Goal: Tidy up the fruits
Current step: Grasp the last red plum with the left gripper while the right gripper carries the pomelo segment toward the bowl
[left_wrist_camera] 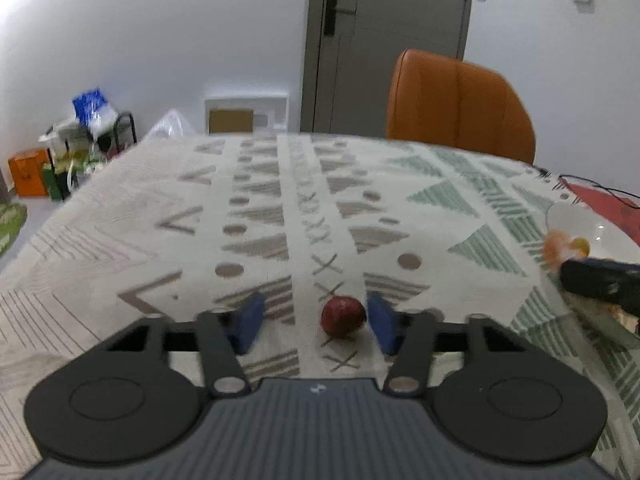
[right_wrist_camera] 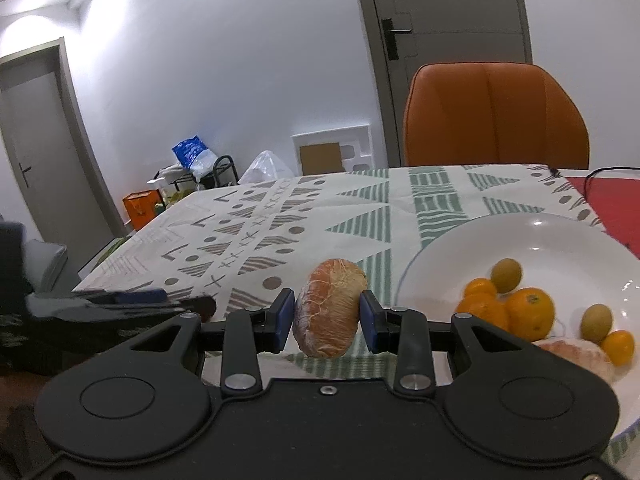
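The left tool (left_wrist_camera: 314, 322) stands open around a small dark red fruit (left_wrist_camera: 343, 316) lying on the patterned counter (left_wrist_camera: 160, 208), the fruit just beside its right pad, the left pad apart. The right tool (right_wrist_camera: 326, 320) grips a peeled citrus segment (right_wrist_camera: 329, 308) above the counter, beside a white plate (right_wrist_camera: 540, 240) holding oranges (right_wrist_camera: 530, 312) and kumquats (right_wrist_camera: 506, 275).

bright ceiling light, fisheye-bent edges, motion blur softening the tablecloth (left_wrist_camera: 280, 208).
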Action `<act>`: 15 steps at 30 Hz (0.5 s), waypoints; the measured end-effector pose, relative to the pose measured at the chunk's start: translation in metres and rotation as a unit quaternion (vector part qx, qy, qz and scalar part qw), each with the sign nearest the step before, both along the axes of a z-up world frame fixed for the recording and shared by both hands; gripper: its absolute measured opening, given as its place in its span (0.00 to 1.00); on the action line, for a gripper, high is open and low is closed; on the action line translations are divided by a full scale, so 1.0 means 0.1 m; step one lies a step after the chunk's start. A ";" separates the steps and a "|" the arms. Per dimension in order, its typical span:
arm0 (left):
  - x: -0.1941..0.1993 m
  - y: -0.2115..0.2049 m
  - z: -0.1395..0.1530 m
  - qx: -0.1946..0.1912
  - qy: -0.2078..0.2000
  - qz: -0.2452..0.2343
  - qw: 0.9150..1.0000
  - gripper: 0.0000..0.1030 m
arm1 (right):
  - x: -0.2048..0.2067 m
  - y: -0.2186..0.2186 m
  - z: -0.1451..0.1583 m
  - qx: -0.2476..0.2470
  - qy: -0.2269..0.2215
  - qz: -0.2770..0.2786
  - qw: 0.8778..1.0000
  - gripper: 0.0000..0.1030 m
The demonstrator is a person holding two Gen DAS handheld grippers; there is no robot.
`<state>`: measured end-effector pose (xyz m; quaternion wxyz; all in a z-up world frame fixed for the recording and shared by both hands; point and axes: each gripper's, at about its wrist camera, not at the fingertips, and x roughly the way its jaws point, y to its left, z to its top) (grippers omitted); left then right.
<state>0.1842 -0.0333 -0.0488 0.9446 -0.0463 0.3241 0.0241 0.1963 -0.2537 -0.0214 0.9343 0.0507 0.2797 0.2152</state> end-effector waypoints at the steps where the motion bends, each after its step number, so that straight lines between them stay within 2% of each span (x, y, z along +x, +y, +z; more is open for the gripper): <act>1: 0.00 -0.01 -0.01 0.002 -0.001 0.002 1.000 0.33 | 0.00 -0.02 0.00 0.001 0.000 -0.002 1.000 0.33; 2: 0.00 -0.03 0.00 0.009 -0.003 0.000 1.000 0.21 | 0.00 -0.05 0.00 0.002 0.000 -0.005 1.000 0.33; 5: 0.00 -0.05 0.03 -0.004 -0.004 -0.012 1.000 0.21 | 0.00 -0.13 0.00 0.006 0.001 -0.013 1.000 0.32; 15: -0.03 -0.32 0.22 0.002 -0.029 -0.041 0.999 0.21 | -0.01 -0.39 0.01 0.013 -0.004 -0.037 0.999 0.33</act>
